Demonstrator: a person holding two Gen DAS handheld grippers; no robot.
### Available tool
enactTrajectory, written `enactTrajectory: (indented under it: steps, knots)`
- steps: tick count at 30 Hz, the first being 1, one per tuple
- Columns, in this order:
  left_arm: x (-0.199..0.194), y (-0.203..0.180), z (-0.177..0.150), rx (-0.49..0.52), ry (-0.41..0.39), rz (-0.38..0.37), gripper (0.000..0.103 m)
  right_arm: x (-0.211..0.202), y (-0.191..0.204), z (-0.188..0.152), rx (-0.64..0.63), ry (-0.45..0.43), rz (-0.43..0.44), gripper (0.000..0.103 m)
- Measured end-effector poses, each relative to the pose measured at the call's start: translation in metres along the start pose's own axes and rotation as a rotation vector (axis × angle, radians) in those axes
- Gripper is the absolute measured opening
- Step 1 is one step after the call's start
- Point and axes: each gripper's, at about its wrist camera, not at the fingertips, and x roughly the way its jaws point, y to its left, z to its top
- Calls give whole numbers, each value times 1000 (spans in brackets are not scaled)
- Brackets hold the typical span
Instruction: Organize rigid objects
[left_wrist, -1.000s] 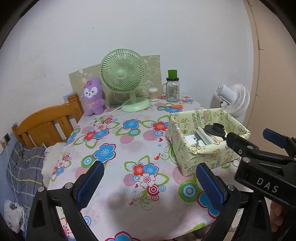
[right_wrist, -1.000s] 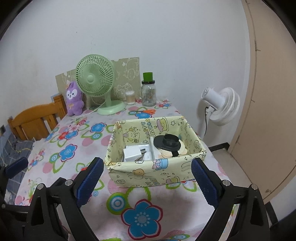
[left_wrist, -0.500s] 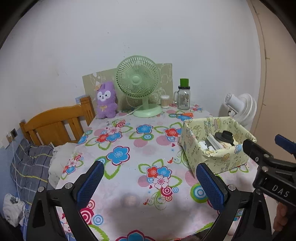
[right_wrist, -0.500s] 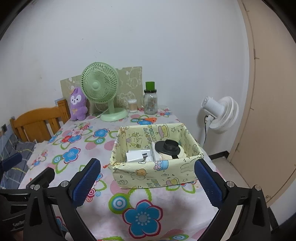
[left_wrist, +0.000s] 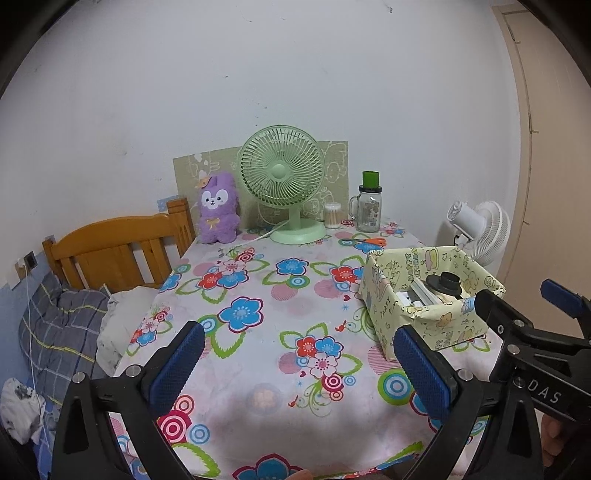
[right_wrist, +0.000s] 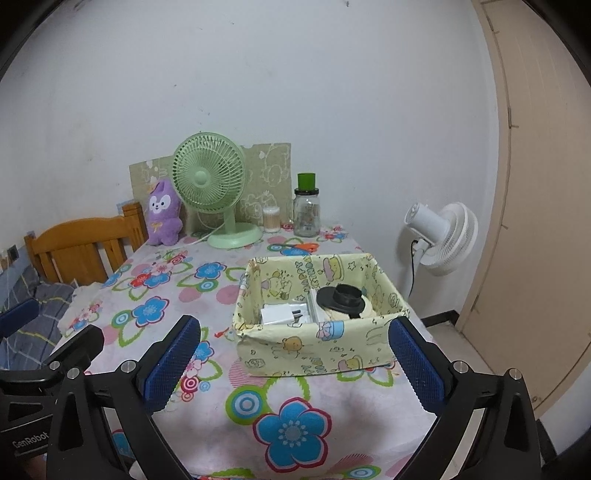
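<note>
Yellow cartoon-print box sits near the table's right edge, long axis across — white adapter and black lid inside; both grippers released, empty.

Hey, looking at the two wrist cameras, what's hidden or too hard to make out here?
- Yellow box: the floor under the white adapter and black lid, hidden by its front wall, both views.
- Glass jar contents: too small, both views.
- Table's near edge: covered by left tongs and right tongs.
</note>
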Motion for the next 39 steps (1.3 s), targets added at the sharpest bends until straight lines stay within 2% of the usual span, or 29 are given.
enactTrajectory:
  steps: [14, 39]
  knots:
    - [2, 11, -6, -41, 24, 4, 103, 0, 6, -7, -3, 16, 15, 103]
    - [-1, 14, -9, -54, -9, 4, 103, -4, 10, -8, -18, 2, 4, 103]
